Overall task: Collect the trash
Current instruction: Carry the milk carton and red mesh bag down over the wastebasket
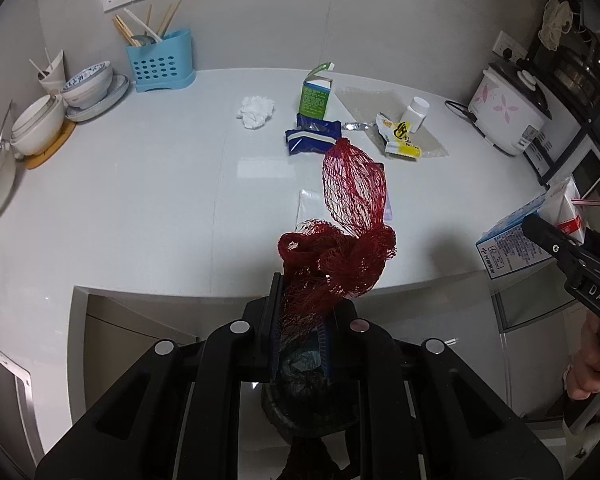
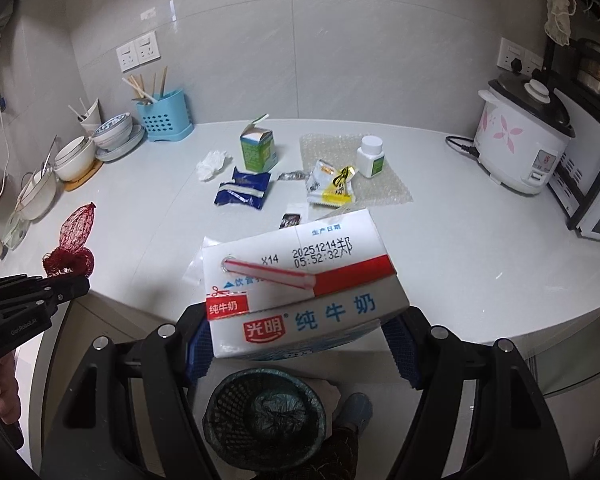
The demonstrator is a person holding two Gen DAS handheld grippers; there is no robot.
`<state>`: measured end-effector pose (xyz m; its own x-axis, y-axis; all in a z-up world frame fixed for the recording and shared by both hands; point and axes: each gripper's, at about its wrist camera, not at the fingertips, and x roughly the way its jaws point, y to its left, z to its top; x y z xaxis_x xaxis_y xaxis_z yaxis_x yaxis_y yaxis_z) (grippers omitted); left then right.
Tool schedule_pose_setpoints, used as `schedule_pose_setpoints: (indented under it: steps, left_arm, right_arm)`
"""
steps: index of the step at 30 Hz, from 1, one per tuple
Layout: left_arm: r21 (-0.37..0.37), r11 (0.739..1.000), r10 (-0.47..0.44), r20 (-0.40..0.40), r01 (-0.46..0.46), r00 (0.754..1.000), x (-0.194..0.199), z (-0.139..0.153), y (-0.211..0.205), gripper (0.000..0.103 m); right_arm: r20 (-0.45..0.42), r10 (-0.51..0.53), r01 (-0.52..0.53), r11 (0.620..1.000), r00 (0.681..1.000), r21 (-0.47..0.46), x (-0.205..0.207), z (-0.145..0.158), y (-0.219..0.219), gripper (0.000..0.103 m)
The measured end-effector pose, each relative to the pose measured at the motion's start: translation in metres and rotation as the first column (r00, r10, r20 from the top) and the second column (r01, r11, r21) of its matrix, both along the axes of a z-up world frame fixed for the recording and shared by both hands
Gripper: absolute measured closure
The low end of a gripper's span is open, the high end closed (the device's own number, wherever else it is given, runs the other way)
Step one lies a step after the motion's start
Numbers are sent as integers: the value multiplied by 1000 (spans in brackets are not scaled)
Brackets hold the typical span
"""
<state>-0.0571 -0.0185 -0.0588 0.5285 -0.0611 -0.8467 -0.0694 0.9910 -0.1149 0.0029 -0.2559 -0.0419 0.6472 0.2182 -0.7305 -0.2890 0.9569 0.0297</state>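
My left gripper (image 1: 302, 320) is shut on a red mesh net bag (image 1: 348, 236), held just off the counter's front edge; the bag also shows in the right wrist view (image 2: 74, 246). My right gripper (image 2: 300, 332) is shut on a white and blue milk carton (image 2: 300, 280) with a red-striped straw, directly above a dark mesh trash basket (image 2: 264, 412) on the floor. The carton also shows in the left wrist view (image 1: 536, 232). On the counter lie a blue wrapper (image 2: 242, 192), a crumpled tissue (image 2: 212, 164), a green carton (image 2: 258, 150), a yellow wrapper (image 2: 328, 188) and a white pill bottle (image 2: 370, 156).
A blue utensil holder (image 2: 164, 118) and stacked bowls (image 2: 100, 144) stand at the back left. A rice cooker (image 2: 524, 140) and an oven (image 2: 592, 200) stand at the right. Bubble wrap (image 2: 380, 188) lies under the bottle. A small dark packet (image 2: 290, 221) and a clear plastic sheet lie mid-counter.
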Motion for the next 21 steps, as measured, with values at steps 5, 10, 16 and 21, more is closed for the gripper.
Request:
schedule_pose_setpoints:
  steps: [5, 10, 16, 21]
  left_arm:
    - [-17, 1000, -20, -18, 20, 1000, -18, -17, -5, 89]
    - [-12, 999, -31, -32, 31, 999, -29, -36, -8, 90]
    - [-24, 999, -41, -54, 40, 998, -38, -62, -12, 90]
    - [-23, 998, -63, -63, 62, 996, -43, -86, -17, 90]
  right_arm:
    - [-25, 7, -7, 1000, 1000, 1, -18, -14, 2, 35]
    - [-53, 22, -23, 1000, 998, -12, -31, -31, 7, 35]
    - [-99, 33, -36, 999, 995, -21, -41, -56, 11, 35]
    - [-129, 40, -43, 999, 991, -24, -48, -78, 15, 35]
